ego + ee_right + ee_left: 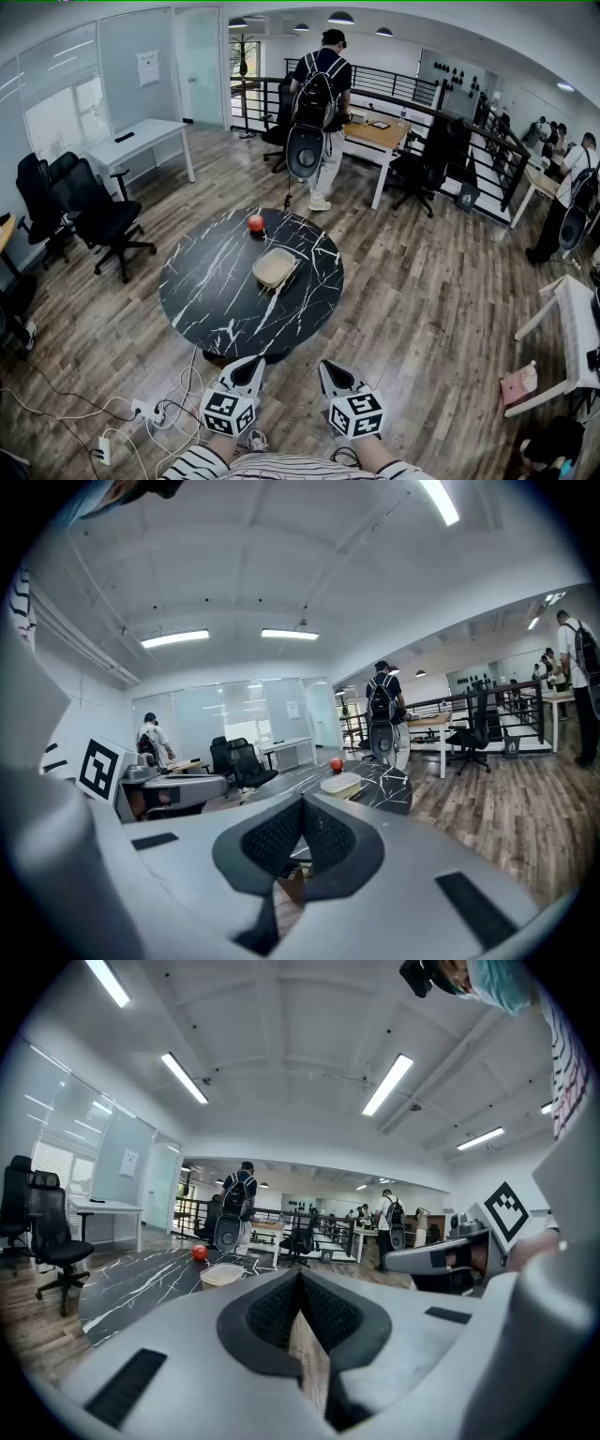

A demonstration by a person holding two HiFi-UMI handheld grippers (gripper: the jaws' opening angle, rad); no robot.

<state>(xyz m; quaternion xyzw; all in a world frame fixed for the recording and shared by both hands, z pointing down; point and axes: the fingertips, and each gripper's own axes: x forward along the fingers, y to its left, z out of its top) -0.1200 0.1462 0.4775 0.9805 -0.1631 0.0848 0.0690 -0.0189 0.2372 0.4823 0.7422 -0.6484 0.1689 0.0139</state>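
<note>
A round black marble table (211, 295) stands in front of me. On it lie a red apple (255, 223) at the far side and a shallow beige lidded container (276, 267) near the middle. My left gripper (251, 364) and right gripper (329, 367) hover side by side below the table's near edge, above the wooden floor. Both are shut with nothing between their jaws. In the left gripper view the left gripper (300, 1277) points toward the apple (199, 1252) and the container (222, 1275). The right gripper (302, 804) sees the apple (336, 764) and the container (341, 783) too.
A person with a backpack (319, 94) stands beyond the table by a wooden desk (377, 134). Black office chairs (94, 217) and a white desk (141, 139) are at the left. Cables and a power strip (141, 411) lie on the floor near my feet. More people stand at the right (574, 187).
</note>
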